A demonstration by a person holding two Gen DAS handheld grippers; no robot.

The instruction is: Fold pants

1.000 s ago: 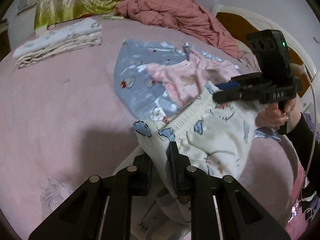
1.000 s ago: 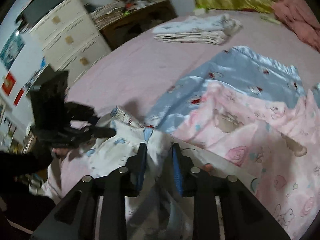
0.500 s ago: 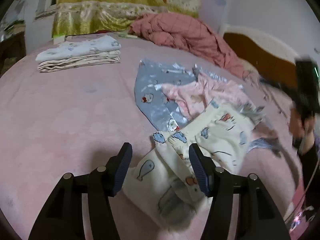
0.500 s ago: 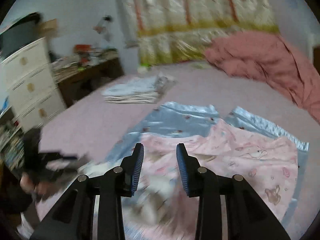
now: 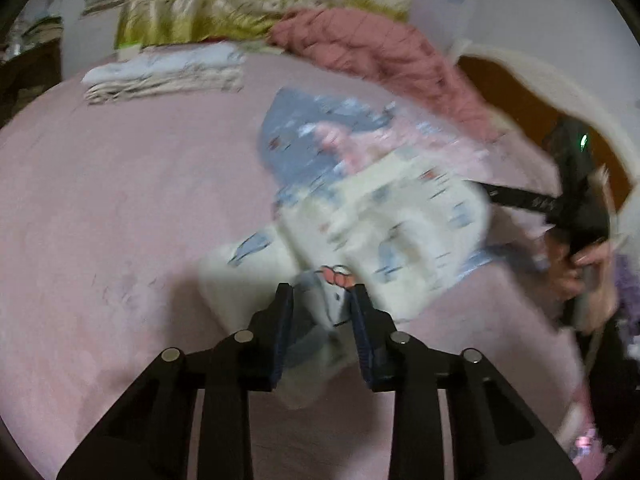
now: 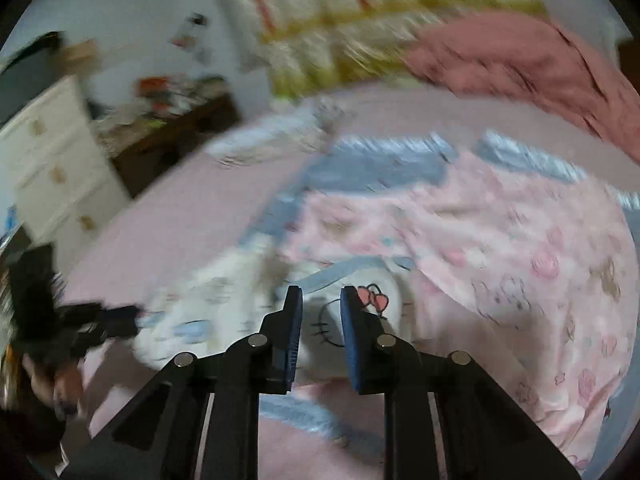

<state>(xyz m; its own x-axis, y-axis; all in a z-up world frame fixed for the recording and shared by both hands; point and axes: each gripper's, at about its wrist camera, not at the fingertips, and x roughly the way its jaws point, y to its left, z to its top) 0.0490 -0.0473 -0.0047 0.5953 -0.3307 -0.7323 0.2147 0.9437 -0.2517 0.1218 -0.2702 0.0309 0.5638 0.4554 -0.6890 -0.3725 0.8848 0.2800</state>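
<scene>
I am re-gripping the cream printed pants (image 5: 384,236), bunched on the pink bed (image 5: 120,208). My left gripper (image 5: 322,296) has just been closing, part-open around cloth; whether it pinches, I cannot tell. My right gripper (image 6: 320,300), also narrowing, holds nothing. Next I need firm pinches.

We see a dim indoor scene under soft, flat light, with both views bent hard by the fisheye lens and ringed by black corners. Motion blur smears the cream pants (image 5: 384,232) and the stack of folded clothes (image 5: 164,74) in the left view, and the curtain (image 6: 360,4) and white dresser (image 6: 52,160) in the right. Only the black fingers (image 5: 280,336) stay sharp, and a soft shadow lies on the pink bedsheet (image 5: 120,208) just before them.
</scene>
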